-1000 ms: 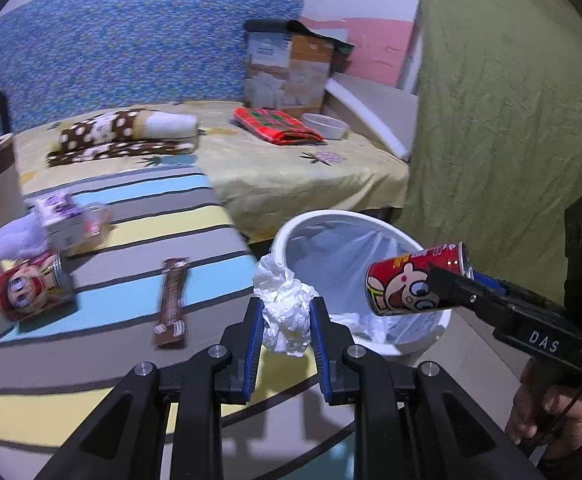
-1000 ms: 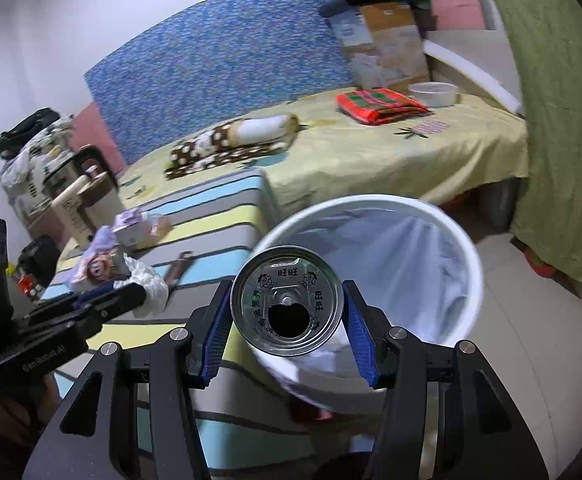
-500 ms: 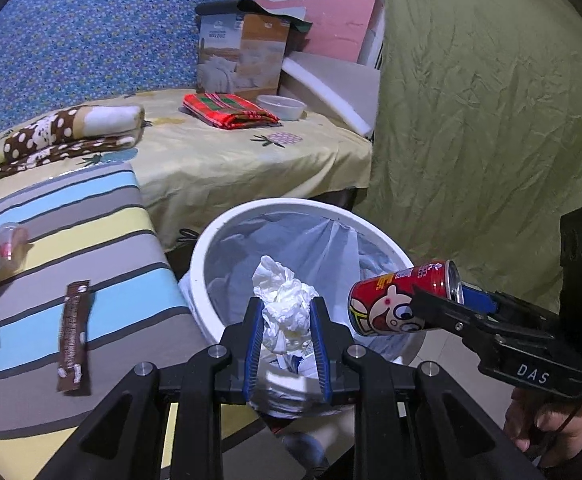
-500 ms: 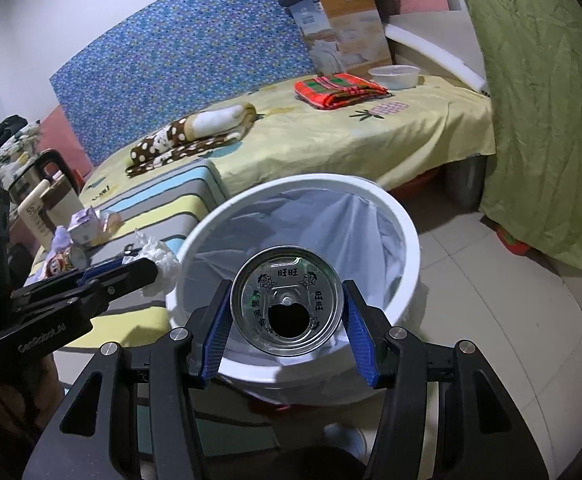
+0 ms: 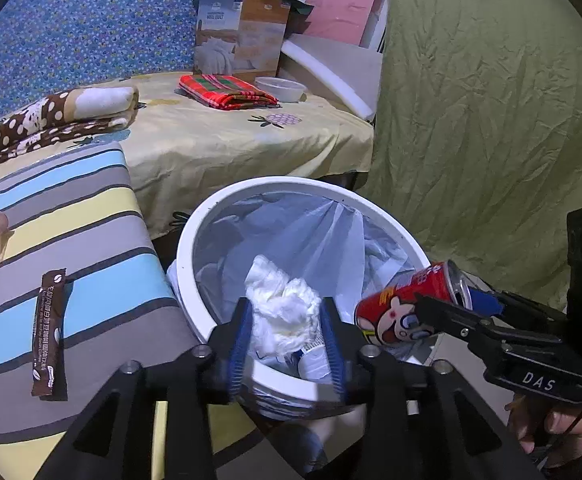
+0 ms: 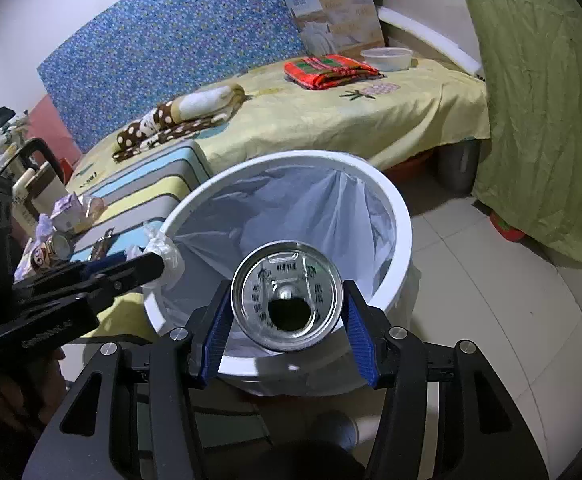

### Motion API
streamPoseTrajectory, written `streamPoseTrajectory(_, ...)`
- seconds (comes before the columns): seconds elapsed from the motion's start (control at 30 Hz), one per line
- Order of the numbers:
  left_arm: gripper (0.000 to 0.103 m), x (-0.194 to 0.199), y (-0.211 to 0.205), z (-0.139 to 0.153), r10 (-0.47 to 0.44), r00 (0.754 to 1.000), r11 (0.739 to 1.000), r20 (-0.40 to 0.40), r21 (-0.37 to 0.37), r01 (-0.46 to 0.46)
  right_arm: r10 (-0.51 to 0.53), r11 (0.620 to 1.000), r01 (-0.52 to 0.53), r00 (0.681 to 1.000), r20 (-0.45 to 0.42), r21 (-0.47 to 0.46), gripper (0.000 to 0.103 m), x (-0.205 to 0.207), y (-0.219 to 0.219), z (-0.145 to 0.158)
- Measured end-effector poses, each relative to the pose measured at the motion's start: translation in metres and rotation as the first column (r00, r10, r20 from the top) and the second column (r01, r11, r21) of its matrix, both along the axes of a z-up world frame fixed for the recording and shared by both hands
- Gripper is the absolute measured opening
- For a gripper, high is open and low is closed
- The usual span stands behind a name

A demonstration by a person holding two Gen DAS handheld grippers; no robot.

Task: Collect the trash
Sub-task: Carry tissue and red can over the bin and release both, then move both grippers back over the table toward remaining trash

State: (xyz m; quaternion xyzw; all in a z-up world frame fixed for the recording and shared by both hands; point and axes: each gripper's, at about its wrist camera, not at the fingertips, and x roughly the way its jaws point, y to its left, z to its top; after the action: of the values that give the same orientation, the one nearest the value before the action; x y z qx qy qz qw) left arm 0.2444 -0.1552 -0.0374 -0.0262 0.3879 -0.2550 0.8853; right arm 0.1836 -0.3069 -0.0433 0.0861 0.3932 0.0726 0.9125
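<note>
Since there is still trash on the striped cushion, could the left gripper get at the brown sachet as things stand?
Probably, once free: the brown sachet lies unobstructed, but the left gripper, jaws opening, still has the crumpled tissue between them over the bin.

From the left wrist we look steeply down into the white bin (image 5: 195, 240) at close range; from the right wrist likewise (from its other side). Both share the bed (image 6: 391, 120) across the upper frame.
</note>
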Motion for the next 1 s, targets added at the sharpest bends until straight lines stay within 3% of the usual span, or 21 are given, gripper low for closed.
streamPoseTrajectory(0.57,0.043,-0.019,0.024,0.014,0.060,0.998,0.998,0.037,-0.018,-0.059,-0.025,1.000,0.026,0.998,0.050,-0.018,0.057,-0.008,0.001,0.015)
streamPoseTrajectory(1.0,0.043,-0.064,0.076,0.025,0.182,0.980,0.983,0.080,-0.007,-0.182,0.099,0.995,-0.100,0.991,0.094,0.008,0.057,-0.024,0.046,0.026)
